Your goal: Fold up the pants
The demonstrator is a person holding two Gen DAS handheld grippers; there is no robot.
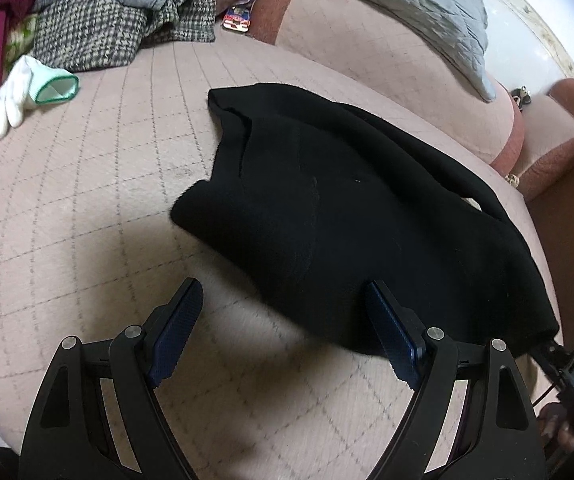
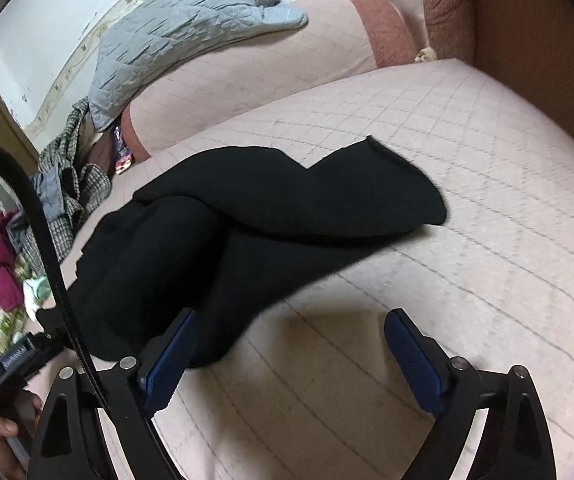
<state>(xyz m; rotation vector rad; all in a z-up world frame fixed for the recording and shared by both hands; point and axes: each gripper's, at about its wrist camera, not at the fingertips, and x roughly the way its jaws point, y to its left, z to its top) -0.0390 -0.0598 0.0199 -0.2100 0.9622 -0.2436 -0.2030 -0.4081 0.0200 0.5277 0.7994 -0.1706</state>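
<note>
Black pants [image 1: 327, 216] lie folded over on the pink quilted sofa seat [image 1: 87, 200]; in the right wrist view the pants [image 2: 247, 216] show one flap folded across the rest. My left gripper [image 1: 287, 304] is open and empty, just above the pants' near edge, its right finger over the cloth. My right gripper [image 2: 291, 332] is open and empty, with its left finger at the pants' near end and its right finger over bare seat [image 2: 467, 220].
A white glove with green cuff [image 1: 27, 88] lies at the far left. A heap of clothes [image 1: 119, 20] and a grey quilt [image 1: 387, 4] sit at the back. The sofa backrest [image 2: 267, 64] and brown armrest [image 2: 527, 60] bound the seat. The other gripper's handle [image 2: 11, 364] shows lower left.
</note>
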